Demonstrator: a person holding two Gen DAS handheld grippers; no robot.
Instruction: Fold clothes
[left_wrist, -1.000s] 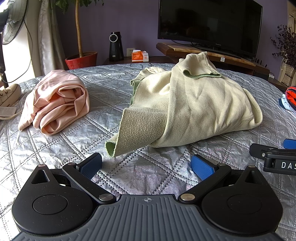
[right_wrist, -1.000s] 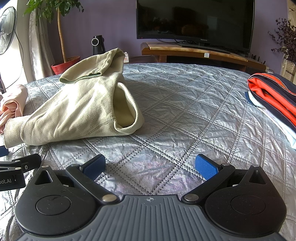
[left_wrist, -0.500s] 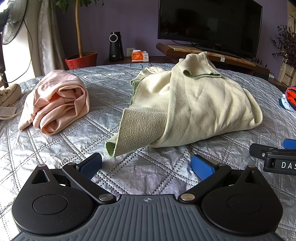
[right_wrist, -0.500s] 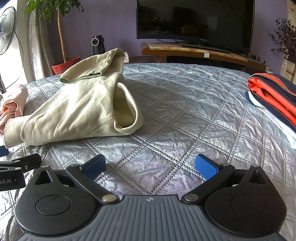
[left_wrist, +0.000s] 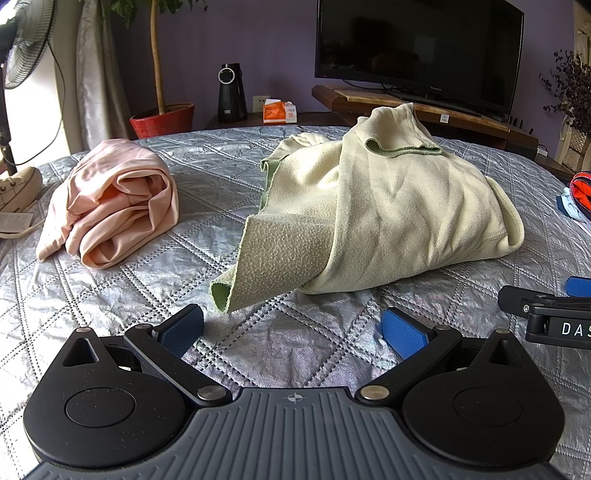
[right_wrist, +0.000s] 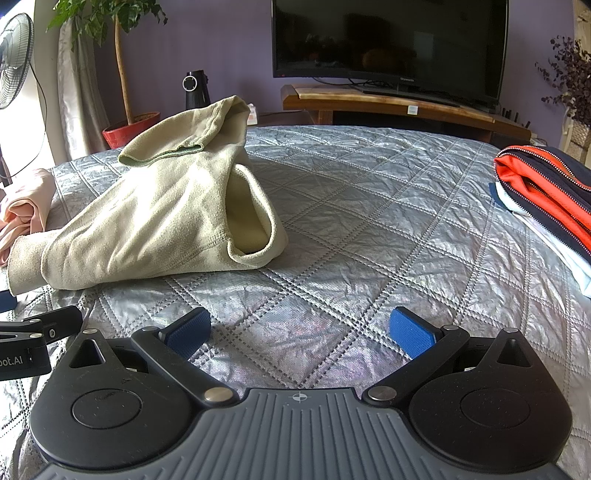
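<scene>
A crumpled pale yellow-green fleece top (left_wrist: 391, 214) lies heaped on the silver quilted bed cover (left_wrist: 295, 343), one sleeve end drooping toward me. My left gripper (left_wrist: 293, 326) rests low just in front of that sleeve, open, nothing between its blue pads. From the right wrist view the same fleece top (right_wrist: 162, 218) sits to the left, and my right gripper (right_wrist: 299, 332) stands open over bare quilt (right_wrist: 369, 229). A rolled pink garment (left_wrist: 114, 206) lies at the left. Folded orange and navy clothes (right_wrist: 546, 192) are stacked at the right edge.
Past the bed stand a TV (left_wrist: 417, 51) on a wooden stand, a red plant pot (left_wrist: 162, 120), a black speaker (left_wrist: 231, 92) and a tissue box (left_wrist: 279, 110). A fan (left_wrist: 22, 40) and a shoe (left_wrist: 18, 188) sit at the far left.
</scene>
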